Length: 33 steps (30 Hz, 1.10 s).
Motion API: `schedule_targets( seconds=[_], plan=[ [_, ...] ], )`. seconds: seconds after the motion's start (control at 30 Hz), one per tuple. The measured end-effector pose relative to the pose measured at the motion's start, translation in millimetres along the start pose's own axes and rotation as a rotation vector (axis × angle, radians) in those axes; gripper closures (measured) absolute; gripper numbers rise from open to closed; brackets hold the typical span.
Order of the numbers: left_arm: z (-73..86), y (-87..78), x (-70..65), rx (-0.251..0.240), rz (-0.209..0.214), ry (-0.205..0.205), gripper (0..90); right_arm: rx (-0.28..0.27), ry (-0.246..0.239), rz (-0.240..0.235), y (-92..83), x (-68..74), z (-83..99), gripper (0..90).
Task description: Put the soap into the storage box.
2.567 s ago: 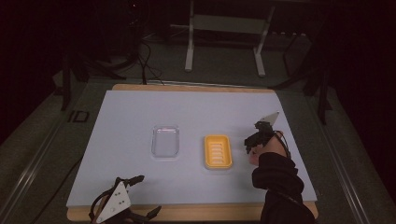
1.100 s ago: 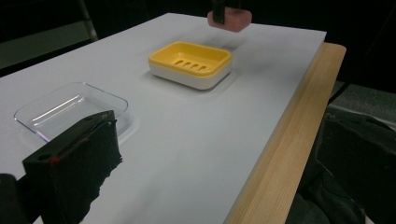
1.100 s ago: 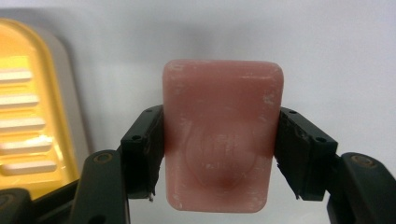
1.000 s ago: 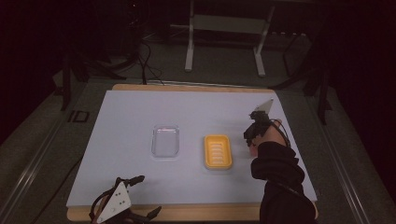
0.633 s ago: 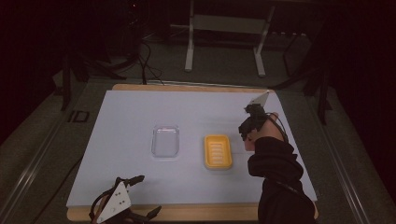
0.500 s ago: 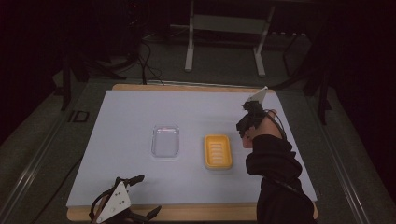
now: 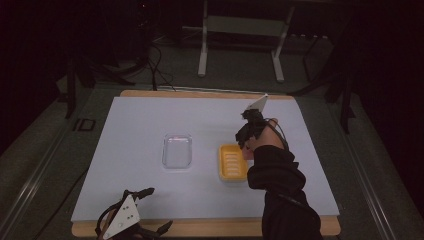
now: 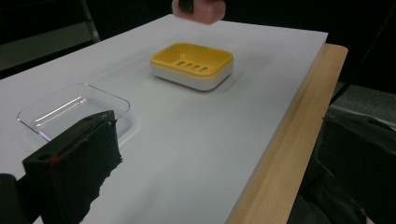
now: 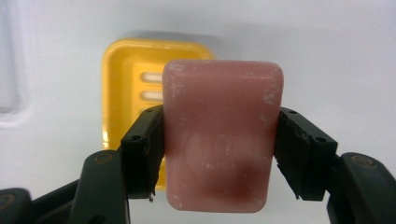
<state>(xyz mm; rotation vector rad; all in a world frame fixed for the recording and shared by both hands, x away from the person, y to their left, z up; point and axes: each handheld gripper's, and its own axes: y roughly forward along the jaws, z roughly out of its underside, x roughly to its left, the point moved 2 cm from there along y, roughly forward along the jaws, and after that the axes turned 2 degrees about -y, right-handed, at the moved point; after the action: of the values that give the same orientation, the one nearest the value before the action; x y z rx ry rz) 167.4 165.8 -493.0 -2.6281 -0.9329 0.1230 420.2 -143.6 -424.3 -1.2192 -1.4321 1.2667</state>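
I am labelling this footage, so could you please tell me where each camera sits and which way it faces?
High view: fixed above the table, looking forward and down; a dark sleeve and both grippers show.
Left gripper view: rides the left gripper low at the table's near edge, looking across it; one black jaw shows.
Right gripper view: rides the right gripper, looking down; both jaws clamp a pink soap bar.
All three share the yellow soap dish.
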Motion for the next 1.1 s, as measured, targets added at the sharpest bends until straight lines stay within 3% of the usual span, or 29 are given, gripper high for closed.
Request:
schedule_targets(
  seconds=[0.3, 0.7, 1.1],
  plan=[
    [-0.1, -0.7, -0.4, -0.001, 0.003, 0.003, 0.3, 0.029, -0.031, -0.037, 21.9, 23.0, 2.9, 37.8],
    [-0.1, -0.6, -0.8, 0.002, 0.005, 0.005, 0.3, 0.076, -0.036, -0.068, 58.8, 36.5, 7.3, 37.7],
    [0.0, -0.4, -1.1, 0.003, 0.009, 0.008, 0.3, 0.079, -0.046, -0.051, 69.4, 39.6, 7.1, 37.7]
  ],
)
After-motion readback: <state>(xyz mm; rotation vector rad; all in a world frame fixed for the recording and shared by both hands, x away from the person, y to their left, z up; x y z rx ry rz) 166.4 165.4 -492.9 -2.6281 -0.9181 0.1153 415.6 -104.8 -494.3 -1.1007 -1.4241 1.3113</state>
